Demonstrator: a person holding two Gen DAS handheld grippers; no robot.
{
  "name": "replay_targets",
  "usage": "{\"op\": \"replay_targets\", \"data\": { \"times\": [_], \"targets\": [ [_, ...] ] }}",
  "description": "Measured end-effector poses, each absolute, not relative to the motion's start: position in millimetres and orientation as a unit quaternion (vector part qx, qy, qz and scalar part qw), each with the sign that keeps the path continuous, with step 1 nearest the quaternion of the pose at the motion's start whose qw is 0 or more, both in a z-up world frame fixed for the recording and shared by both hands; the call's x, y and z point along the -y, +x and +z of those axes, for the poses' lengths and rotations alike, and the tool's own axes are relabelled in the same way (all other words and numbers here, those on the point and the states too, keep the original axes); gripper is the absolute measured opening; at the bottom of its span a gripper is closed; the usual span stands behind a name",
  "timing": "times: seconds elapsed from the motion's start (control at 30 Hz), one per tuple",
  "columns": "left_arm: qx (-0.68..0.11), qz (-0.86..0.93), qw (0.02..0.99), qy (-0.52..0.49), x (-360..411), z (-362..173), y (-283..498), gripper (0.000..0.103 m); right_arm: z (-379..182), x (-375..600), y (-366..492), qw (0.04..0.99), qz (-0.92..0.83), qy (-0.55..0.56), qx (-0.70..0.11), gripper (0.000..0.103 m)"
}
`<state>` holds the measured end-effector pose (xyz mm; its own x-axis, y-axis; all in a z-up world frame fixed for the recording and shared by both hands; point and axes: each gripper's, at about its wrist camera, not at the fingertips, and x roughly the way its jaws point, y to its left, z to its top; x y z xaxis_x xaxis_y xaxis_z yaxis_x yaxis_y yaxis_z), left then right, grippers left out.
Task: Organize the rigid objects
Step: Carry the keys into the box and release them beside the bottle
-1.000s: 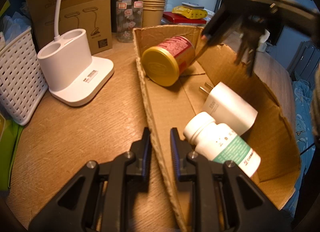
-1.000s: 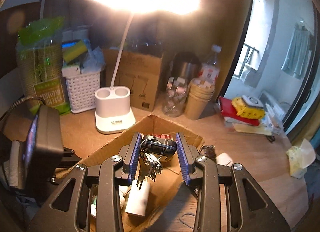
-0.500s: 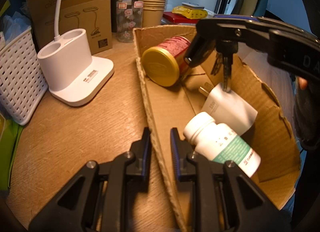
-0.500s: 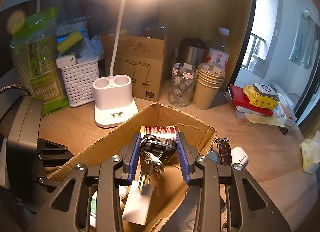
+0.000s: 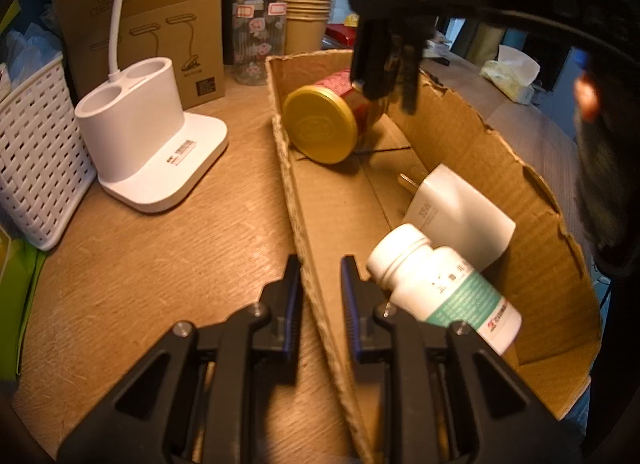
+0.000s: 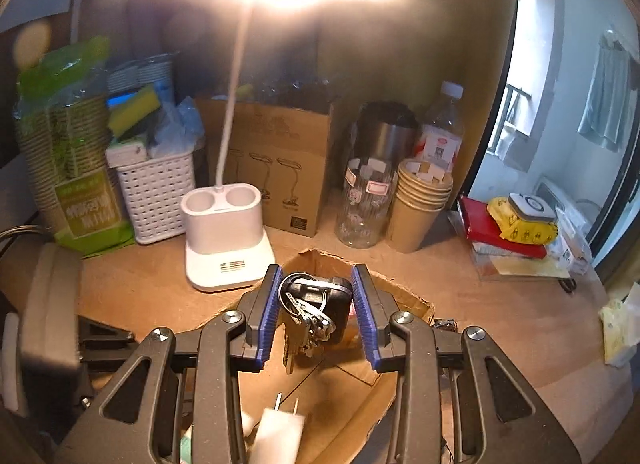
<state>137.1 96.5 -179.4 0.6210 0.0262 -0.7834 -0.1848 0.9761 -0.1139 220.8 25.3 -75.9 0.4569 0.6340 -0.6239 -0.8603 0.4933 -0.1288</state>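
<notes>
A shallow cardboard box point(image 5: 532, 199) lies on the wooden table. Inside it are a red can with a gold lid point(image 5: 320, 129), a white plug adapter point(image 5: 456, 211) and a white pill bottle point(image 5: 444, 288). My left gripper point(image 5: 320, 288) is shut on the box's near left wall point(image 5: 304, 240). My right gripper point(image 6: 316, 312) is shut on a black key fob with a bunch of keys point(image 6: 312, 312) that hangs over the far end of the box point(image 6: 400, 296). In the left wrist view the right gripper point(image 5: 384, 63) and keys point(image 5: 408, 79) hang above the can.
A white lamp base point(image 5: 156, 143) stands left of the box, a white basket point(image 5: 36, 167) further left. Behind are a lamp carton point(image 5: 160, 27), a glass jar point(image 5: 260, 39), stacked paper cups point(image 5: 306, 19) and a red book point(image 6: 504, 232). A watch point(image 6: 444, 324) lies right of the box.
The right gripper with the keys has moved across the box toward its far end above the can. The left gripper and the box have stayed put.
</notes>
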Motion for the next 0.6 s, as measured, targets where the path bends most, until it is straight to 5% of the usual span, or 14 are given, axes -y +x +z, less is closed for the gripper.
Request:
{"op": "replay_targets", "data": {
  "times": [0.6],
  "targets": [
    [-0.431,0.058,0.896,-0.093,-97,-179,137,0.021,-101,0,200,0.801,0.475,-0.209,-0.298,0.042]
  ]
}}
